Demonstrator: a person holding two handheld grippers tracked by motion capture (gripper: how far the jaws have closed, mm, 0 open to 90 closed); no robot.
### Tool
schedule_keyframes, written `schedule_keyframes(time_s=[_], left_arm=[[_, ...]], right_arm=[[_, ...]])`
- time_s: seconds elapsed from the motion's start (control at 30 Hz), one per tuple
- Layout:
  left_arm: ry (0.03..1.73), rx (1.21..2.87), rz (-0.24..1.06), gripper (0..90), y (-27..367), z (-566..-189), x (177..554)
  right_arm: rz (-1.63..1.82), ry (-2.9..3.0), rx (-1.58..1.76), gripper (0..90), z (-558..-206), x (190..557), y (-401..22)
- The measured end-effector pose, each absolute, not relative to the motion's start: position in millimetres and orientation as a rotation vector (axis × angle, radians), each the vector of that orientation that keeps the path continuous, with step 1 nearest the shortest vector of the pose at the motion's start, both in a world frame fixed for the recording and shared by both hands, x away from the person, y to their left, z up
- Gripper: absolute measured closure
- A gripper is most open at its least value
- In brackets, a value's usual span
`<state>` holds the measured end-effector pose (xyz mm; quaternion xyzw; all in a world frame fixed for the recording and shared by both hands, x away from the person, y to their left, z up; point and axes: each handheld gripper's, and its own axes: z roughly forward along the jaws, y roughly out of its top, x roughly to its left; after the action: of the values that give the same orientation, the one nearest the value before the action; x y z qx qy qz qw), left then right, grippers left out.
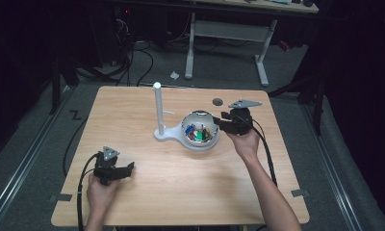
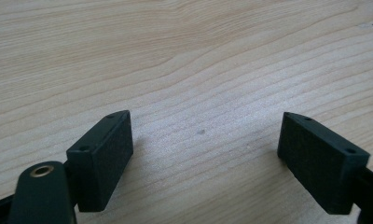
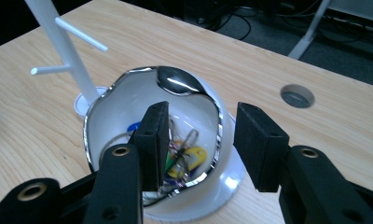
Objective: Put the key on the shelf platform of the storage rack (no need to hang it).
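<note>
We find a light wood table [image 1: 147,202] w/ rounded corners and a round grommet hole [image 1: 218,101] near its far edge. Beyond it, on the floor, sit a 2nd desk frame [image 1: 227,33] w/ white legs and loose cables [image 1: 133,57].

Approx. table centre: a white stand [image 1: 158,110], upright post w/ short side pegs, on a flat white base. Just beside it, touching or joined to that base (we cannot tell which), is a white bowl [image 1: 200,131] w/ a shiny chrome rim. Inside the bowl: a cluster of keys and tags [image 3: 182,156] in yellow, green and blue; individual items too small to sort.

Right claw [image 1: 218,122] is held by the right hand [image 1: 246,142] at the bowl's right side. In the right gripper view the right claw [image 3: 201,142] is spread apart, 1 jaw inside the bowl above the keys, the other outside the wall, so the rim sits between them. Not clamped on anything.

Left claw [image 1: 129,168] rests low at the near-left part of the table, held by the left hand [image 1: 101,190], well apart from the bowl. In the left gripper view the left claw [image 2: 205,149] is wide apart over bare wood, holding nothing.
</note>
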<state>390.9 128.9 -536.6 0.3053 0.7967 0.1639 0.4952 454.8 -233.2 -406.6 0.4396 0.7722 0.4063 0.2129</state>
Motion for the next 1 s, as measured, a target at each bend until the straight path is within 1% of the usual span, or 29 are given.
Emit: schedule_keyframes(time_s=[0.4,0.63,1.0], left_arm=[[1.931,0.738,0.397,18.4,129,-537,391],[1.931,0.739,0.397,18.4,129,-537,391],[1.931,0.738,0.396,18.4,129,-537,391]], right_arm=[[1.106,2.086,1.305,54.4,-410,433,-271],[1.119,2.035,1.293,54.3,-402,420,-282],[1.118,1.980,1.310,53.8,-402,403,-300]])
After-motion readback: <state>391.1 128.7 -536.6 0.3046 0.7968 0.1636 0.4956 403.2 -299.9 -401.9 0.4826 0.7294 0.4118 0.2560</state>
